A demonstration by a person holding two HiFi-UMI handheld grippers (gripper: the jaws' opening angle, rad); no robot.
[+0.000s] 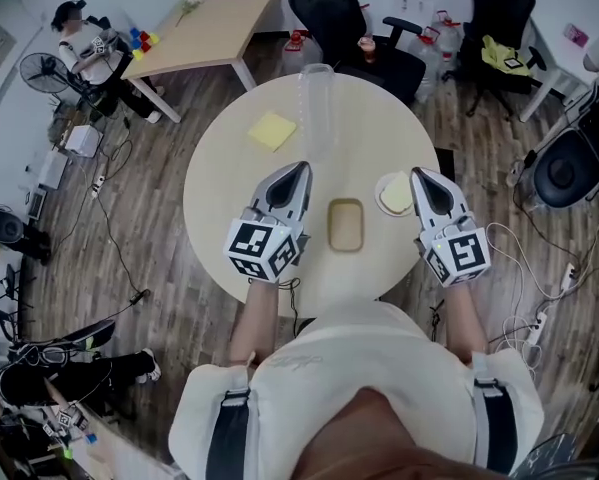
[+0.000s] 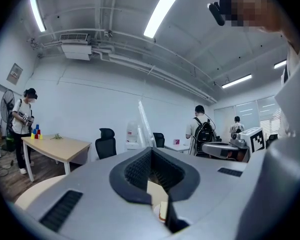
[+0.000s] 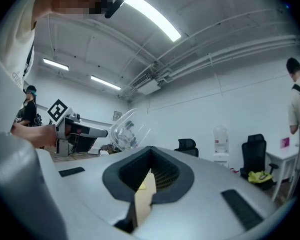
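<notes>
The tan tray (image 1: 346,225) lies between the left claw (image 1: 303,168) and right claw (image 1: 418,174), both pressed together.

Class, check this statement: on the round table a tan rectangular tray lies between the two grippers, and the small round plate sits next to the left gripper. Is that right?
Not quite. The small round plate sits next to the right gripper, not the left gripper, as the head view shows. The tan rectangular tray does lie between the two grippers on the round table.
</notes>
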